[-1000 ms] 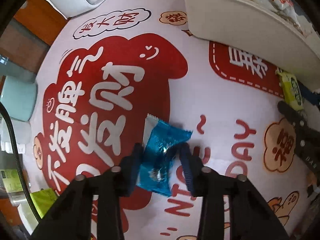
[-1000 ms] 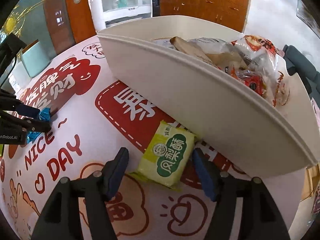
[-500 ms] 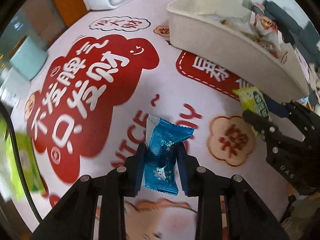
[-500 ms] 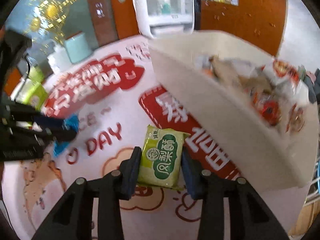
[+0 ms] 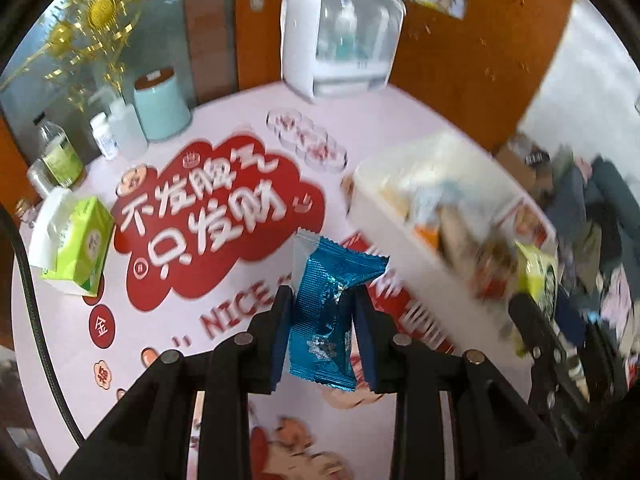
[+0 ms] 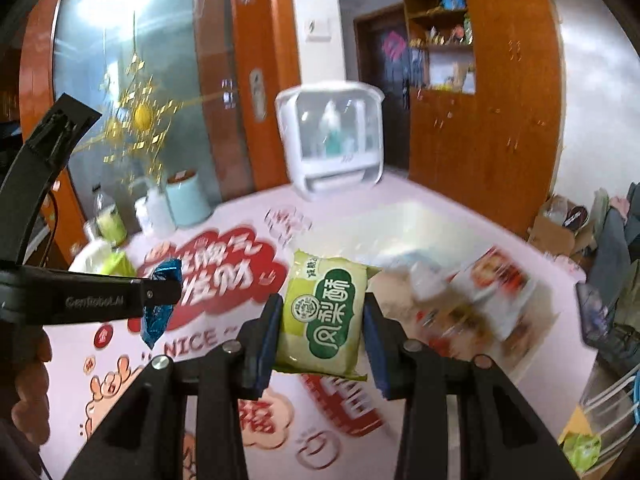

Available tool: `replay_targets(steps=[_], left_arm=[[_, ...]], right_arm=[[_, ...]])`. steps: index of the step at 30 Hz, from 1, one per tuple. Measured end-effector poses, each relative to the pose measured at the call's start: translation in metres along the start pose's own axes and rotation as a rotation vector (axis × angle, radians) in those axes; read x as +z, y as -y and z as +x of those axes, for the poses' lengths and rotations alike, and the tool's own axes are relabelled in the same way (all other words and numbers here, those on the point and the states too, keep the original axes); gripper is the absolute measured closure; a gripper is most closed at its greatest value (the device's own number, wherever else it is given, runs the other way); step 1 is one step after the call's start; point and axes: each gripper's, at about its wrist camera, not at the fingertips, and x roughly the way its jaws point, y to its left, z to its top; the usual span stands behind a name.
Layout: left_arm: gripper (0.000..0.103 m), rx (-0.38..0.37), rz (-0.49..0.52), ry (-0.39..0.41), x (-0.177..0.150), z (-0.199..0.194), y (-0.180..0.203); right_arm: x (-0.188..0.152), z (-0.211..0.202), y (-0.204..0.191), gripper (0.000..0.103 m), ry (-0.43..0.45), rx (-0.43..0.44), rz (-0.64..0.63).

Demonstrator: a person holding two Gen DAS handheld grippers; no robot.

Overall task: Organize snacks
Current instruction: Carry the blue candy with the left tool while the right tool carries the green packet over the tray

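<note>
Your left gripper [image 5: 322, 320] is clamped on a blue foil snack packet [image 5: 328, 312], held clear above the tabletop [image 5: 240, 120]. Your right gripper [image 6: 322, 330] pinches a green pineapple-cake packet [image 6: 324, 316], also lifted off the printed red-and-pink tablecloth [image 6: 224, 280]. Beyond both, the white snack bin [image 5: 400, 236] sits blurred to the right, already holding other packets; a green tissue box [image 5: 76, 244] stands far left.

We see a room in a home, with a table cloth [image 5: 240, 184] full of red cartoon words, a tissue box [image 5: 78, 246], wooden cupboards [image 6: 496, 120] and a door [image 6: 264, 80].
</note>
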Motion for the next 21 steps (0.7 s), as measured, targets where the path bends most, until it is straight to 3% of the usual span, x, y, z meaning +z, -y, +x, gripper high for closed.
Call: replay_targets(steps=[7, 21], left_arm=[[0.074, 0.008, -0.010, 0.064, 0.031, -0.008, 0.070], [0.074, 0.052, -0.020, 0.045, 0.069, 0.031, 0.151]], right_arm=[[0.026, -0.007, 0.054, 0.063, 0.037, -0.030, 0.033], [0.050, 0.027, 0.125, 0.063, 0.024, -0.006, 0.042]])
